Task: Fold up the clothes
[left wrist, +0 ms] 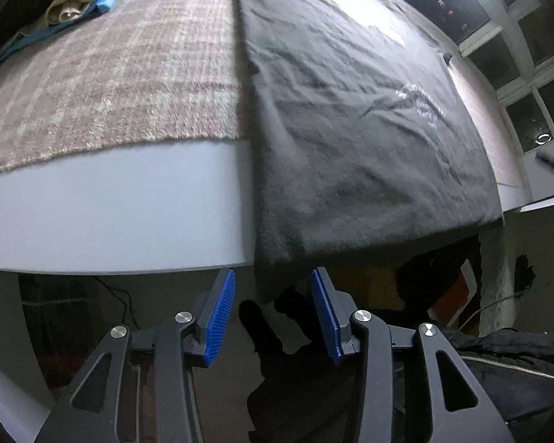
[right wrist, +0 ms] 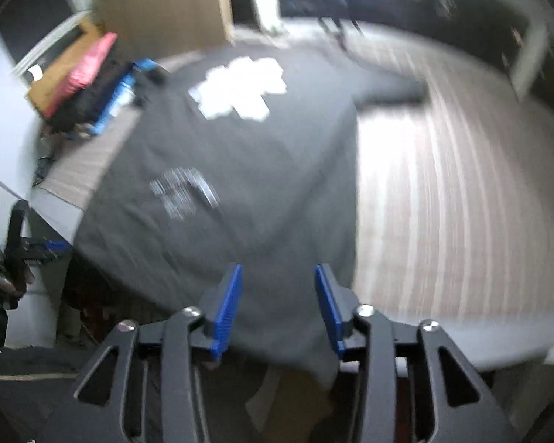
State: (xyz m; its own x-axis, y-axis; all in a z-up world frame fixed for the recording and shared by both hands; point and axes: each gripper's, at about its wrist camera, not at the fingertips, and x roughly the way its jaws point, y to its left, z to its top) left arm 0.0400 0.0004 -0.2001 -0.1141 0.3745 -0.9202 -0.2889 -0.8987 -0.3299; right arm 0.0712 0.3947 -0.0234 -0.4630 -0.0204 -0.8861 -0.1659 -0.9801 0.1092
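A dark grey T-shirt [left wrist: 351, 129] with white prints lies spread flat on a pink plaid blanket [left wrist: 110, 74] that covers the table. Its near hem hangs over the white table edge [left wrist: 110, 214]. My left gripper [left wrist: 275, 273] stands open just below that edge. The shirt's hanging left corner dangles between its blue pads [left wrist: 221, 317], and neither pad touches it. In the blurred right wrist view the T-shirt [right wrist: 221, 147] fills the middle. My right gripper [right wrist: 279, 269] hovers open above the shirt's near right hem, pads apart and clear of the cloth.
A folded beige cloth [left wrist: 72, 5] and a blue strap [left wrist: 107, 0] lie at the table's far left. A cardboard box [right wrist: 158, 3], a pink item [right wrist: 85, 70] and dark bags sit beyond the shirt. Windows [left wrist: 528, 74] stand to the right. A dark jacket [left wrist: 517, 361] is below.
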